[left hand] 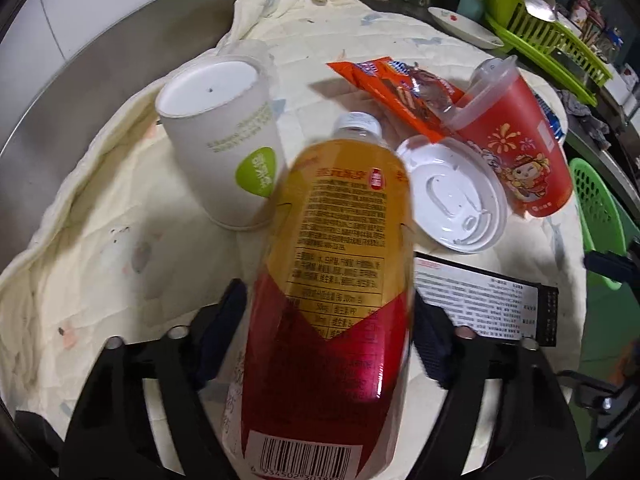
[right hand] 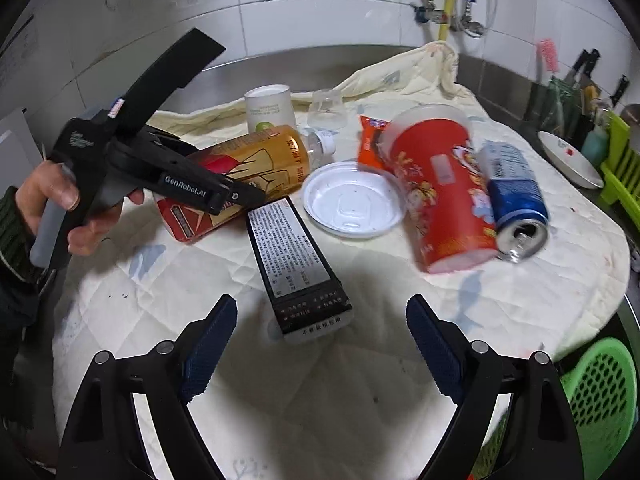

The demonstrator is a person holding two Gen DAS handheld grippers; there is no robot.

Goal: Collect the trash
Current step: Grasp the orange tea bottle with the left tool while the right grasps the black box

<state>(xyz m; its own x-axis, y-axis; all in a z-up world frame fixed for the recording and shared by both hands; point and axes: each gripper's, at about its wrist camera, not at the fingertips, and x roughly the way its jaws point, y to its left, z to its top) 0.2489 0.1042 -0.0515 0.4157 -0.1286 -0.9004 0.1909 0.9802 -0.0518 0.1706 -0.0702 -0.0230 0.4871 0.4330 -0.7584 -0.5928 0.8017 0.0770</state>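
While the left gripper (left hand: 328, 312) straddles the drink bottle (left hand: 332, 264), its two dark pads sit right against the bottle's red-labelled lower body on either side, so the jaws stand clamped on it at a middling width. Seen from the right wrist, a hand (right hand: 56, 204) grips the handle of this tool, and the bottle lies on its side on the cream quilted cloth (right hand: 280, 392) with its white cap pointing away from the fingers. Left of the bottle and beyond the left gripper's fingertips stands an upturned white paper cup (left hand: 220, 140) with a green patch, just beside the bottle's shoulder. Ahead of the bottle cap lies an orange snack wrapper (left hand: 400, 84), and to the right of the bottle sits a white plastic lid (left hand: 452, 196), partly overlapped by a tipped red cup (left hand: 520, 148).

Further right, the right gripper (right hand: 320, 344) hangs above the cloth with its jaws spread wide and nothing between the pads. Just ahead of it, slightly left of its centre line, lies a long black box (right hand: 296, 264) printed with white text, its near end reaching between the fingertips' line without touching either. Beyond the right finger, well apart, rests a blue can (right hand: 516, 200) on its side against the red cup. At the lower right edge, beside the right finger, shows a green basket (right hand: 600, 400).
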